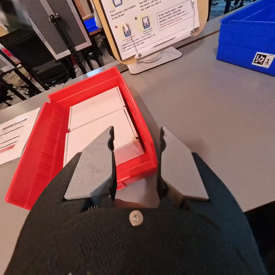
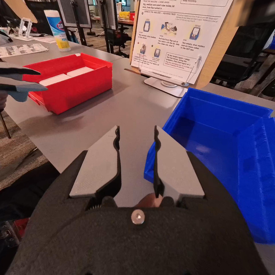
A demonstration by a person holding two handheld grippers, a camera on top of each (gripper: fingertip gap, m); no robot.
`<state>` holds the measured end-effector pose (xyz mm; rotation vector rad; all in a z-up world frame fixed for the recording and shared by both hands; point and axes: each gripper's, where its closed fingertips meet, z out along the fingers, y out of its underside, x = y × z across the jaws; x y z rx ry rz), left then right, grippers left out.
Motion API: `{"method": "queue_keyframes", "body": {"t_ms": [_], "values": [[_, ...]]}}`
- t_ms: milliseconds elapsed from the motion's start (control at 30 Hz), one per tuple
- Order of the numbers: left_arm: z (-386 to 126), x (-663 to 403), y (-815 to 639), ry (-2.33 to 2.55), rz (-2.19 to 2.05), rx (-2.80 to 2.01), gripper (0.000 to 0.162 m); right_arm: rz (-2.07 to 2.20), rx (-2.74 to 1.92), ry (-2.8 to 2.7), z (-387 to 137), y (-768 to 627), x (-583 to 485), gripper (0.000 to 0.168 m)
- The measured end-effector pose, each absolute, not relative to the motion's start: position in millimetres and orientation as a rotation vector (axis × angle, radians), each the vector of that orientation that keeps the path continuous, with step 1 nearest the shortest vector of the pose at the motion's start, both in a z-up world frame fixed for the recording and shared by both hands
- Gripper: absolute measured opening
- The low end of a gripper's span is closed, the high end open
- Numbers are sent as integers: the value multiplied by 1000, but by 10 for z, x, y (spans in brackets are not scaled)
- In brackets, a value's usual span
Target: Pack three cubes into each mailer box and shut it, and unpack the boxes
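Grey desk (image 2: pixel 134 107); blue bin (image 2: pixel 223 148) near right edge; red bin (image 1: pixel 44 148) near left edge, two shut white mailer boxes (image 1: pixel 96 104) inside; left gripper (image 1: pixel 136 131) over red bin's near corner, jaws apart, empty; right gripper (image 2: pixel 136 128) beside blue bin, jaws apart, empty

My left camera is looking down along my fingers from close above the red bin (image 1: pixel 92 89), which is sitting at 11 o'clock. My right camera is facing across the table (image 2: pixel 134 104), the blue bin (image 2: pixel 223 148) close at 2 o'clock. Both are sharing the red bin, the sign (image 2: pixel 171 44) and the table.
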<state>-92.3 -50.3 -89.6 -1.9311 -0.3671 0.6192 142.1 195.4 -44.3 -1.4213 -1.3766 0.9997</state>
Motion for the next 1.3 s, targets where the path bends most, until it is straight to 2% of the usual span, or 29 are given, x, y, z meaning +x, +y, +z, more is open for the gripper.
{"method": "queue_keyframes", "body": {"t_ms": [167,433,700,1300], "values": [[-938,-915,-469,-343,659,-1954,59,1005,-1404,-1357,-388,1972,1447,44],[-966,-887,-466,-321,683,-1982,59,994,-1400,-1319,-349,2025,1464,54],[-920,-779,-428,-287,606,-1964,63,950,-1397,-1320,-381,2043,1445,54],[-865,-734,-448,-252,626,-1960,59,1004,-1348,-1338,-350,1921,1414,44]]}}
